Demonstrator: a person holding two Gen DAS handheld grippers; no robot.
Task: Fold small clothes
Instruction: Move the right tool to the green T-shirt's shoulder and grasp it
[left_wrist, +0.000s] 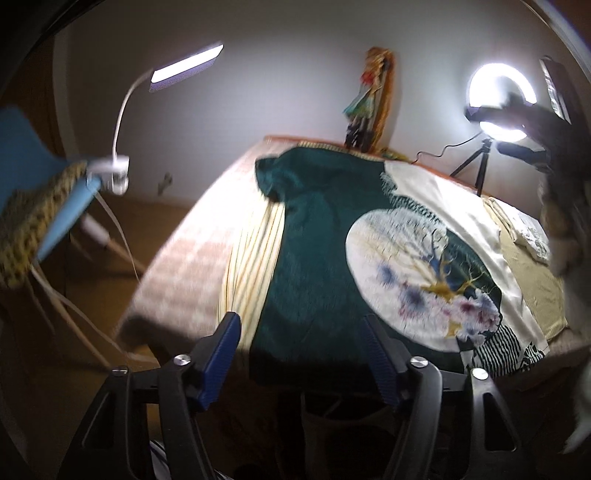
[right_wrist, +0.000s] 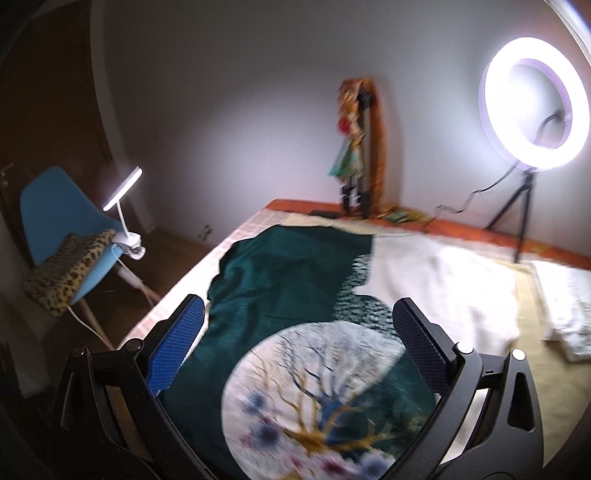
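A dark green and white garment (left_wrist: 314, 258) with a round tree print lies spread flat on the cloth-covered table (left_wrist: 184, 266). Its near green hem hangs over the table's front edge. My left gripper (left_wrist: 301, 350) stands open at that hem; the green cloth lies between its blue pads, which do not press on it. In the right wrist view the same garment (right_wrist: 295, 280) fills the middle. My right gripper (right_wrist: 299, 328) hovers open above the round print (right_wrist: 325, 398), with nothing held.
A blue chair (right_wrist: 48, 210) with a leopard cushion and a clip-on lamp (right_wrist: 123, 192) stands left of the table. A ring light on a tripod (right_wrist: 532, 110) and a colourful figure (right_wrist: 354, 147) stand at the back. Folded white cloth (right_wrist: 569, 310) lies at the right.
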